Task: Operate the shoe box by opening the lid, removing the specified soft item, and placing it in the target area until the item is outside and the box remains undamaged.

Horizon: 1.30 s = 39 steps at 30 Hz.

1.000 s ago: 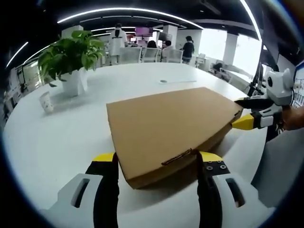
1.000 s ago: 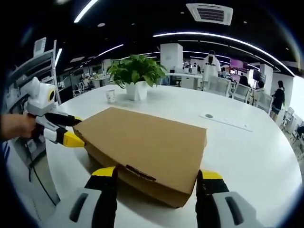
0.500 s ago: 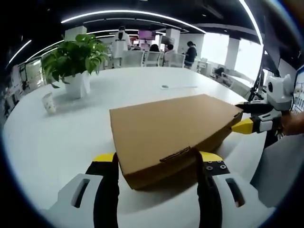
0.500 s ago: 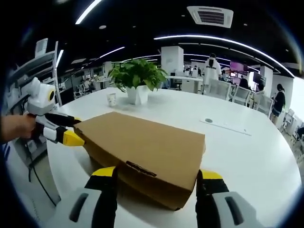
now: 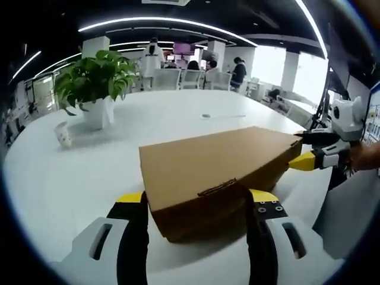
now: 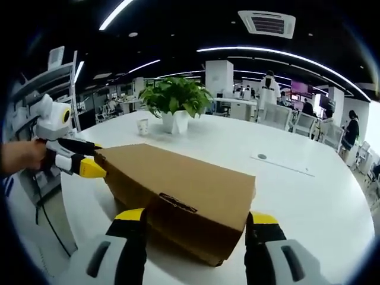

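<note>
Shoe box (image 5: 217, 169), brown cardboard with its lid down, lies on the white surface (image 5: 71, 184) between both grippers, the left gripper (image 5: 196, 205) and right gripper (image 6: 196, 222) each with jaws apart astride a box end, near a potted plant (image 5: 92, 77).

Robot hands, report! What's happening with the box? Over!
Both grippers open, straddling box ends. Lid shut, nothing out. Plant, cup well away.

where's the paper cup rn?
The paper cup stands on the white table, just beside the potted plant and beyond the closed shoe box; the right gripper view shows it too.
</note>
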### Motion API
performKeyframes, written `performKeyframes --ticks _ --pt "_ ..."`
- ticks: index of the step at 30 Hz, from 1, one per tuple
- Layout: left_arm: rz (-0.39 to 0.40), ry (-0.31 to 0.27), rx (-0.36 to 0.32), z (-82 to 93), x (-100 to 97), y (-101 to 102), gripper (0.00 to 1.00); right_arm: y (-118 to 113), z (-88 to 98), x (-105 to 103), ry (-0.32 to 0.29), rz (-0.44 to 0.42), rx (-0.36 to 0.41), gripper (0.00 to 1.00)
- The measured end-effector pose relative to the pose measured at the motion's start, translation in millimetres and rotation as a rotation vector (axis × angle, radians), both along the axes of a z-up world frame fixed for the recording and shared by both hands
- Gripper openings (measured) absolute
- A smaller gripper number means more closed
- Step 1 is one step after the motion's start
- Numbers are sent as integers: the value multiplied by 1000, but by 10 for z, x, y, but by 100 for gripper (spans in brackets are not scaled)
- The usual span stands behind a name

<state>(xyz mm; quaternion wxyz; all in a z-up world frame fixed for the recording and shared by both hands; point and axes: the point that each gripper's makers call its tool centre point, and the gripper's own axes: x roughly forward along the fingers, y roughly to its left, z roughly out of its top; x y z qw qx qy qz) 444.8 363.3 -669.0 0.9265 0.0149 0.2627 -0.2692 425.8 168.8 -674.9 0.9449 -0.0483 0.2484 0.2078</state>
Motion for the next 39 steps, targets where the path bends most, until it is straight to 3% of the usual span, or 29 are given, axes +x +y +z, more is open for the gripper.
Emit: performKeyframes --ticks 5,27,32,34,39 --pt "-3 -15 -5 63 10 2 67 11 42 -8 -17 22 -25 66" --pt "-23 -59 -30 308 87 -1 69 -12 272 48 -40 38 -13 63" --pt "-52 -76 7 320 94 -7 69 -35 316 73 -47 39 -14 61" --pt "-68 -102 75 316 115 38 66 -44 351 92 -54 35 -10 60" --pt "-51 -104 39 399 178 52 62 -76 410 139 -65 27 -9 56"
